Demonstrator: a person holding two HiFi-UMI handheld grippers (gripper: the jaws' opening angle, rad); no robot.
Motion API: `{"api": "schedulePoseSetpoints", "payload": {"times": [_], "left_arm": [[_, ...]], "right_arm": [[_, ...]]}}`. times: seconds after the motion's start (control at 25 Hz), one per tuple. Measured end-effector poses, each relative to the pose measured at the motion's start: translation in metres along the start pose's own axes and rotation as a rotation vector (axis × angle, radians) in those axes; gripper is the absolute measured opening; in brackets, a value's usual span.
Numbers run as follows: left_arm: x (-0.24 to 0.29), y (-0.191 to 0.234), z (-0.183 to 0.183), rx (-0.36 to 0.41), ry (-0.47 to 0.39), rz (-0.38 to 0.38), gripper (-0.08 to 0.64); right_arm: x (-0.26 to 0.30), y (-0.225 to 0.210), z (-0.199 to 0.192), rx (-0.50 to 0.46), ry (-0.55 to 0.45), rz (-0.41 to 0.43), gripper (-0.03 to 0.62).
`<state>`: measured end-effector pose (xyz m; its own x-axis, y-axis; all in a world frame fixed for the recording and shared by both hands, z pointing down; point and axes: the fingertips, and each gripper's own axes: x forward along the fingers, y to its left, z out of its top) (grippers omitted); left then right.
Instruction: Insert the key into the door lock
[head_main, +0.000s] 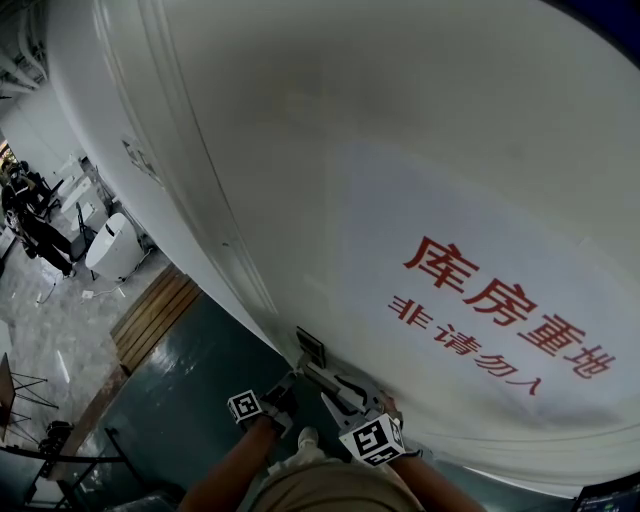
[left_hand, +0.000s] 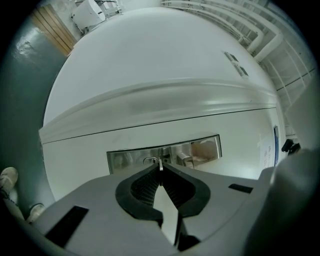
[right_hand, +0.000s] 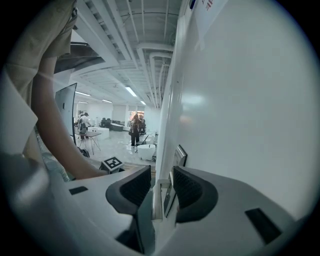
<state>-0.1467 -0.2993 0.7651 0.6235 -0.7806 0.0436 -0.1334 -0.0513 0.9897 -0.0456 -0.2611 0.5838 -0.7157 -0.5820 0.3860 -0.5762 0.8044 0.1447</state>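
The white door (head_main: 300, 150) fills most of the head view, and the steel lock plate (left_hand: 200, 147) sits on it near the edge. The handle (right_hand: 158, 200) projects from that plate. The right gripper (right_hand: 161, 187) has its jaws around the handle, which fills the gap between the pads, so it appears to clasp it. The left gripper (left_hand: 160, 174) is pinched fully together on the key (left_hand: 160, 165), whose thin tip sticks out beyond the jaw tips.

The key is picked up and brought to the lock, but it is not yet in. Its tip stands just beside the keyhole (left_hand: 149, 160), slightly to the right of it in the left gripper view. Aligning and pushing in remain.
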Motion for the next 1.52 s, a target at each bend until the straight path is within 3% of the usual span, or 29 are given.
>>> {"api": "schedulePoseSetpoints", "payload": {"times": [0.32, 0.76, 1.52], "left_arm": [[0.010, 0.001, -0.012, 0.003, 0.032, 0.001, 0.031], [0.016, -0.001, -0.013, -0.016, 0.026, -0.018, 0.031], [0.020, 0.011, -0.011, -0.030, -0.003, 0.021, 0.031]], "right_arm": [[-0.008, -0.002, -0.011, 0.016, 0.016, -0.010, 0.149], [-0.014, -0.001, -0.017, 0.022, 0.031, -0.014, 0.149], [-0.014, -0.004, -0.027, 0.029, 0.056, -0.013, 0.149]]}}
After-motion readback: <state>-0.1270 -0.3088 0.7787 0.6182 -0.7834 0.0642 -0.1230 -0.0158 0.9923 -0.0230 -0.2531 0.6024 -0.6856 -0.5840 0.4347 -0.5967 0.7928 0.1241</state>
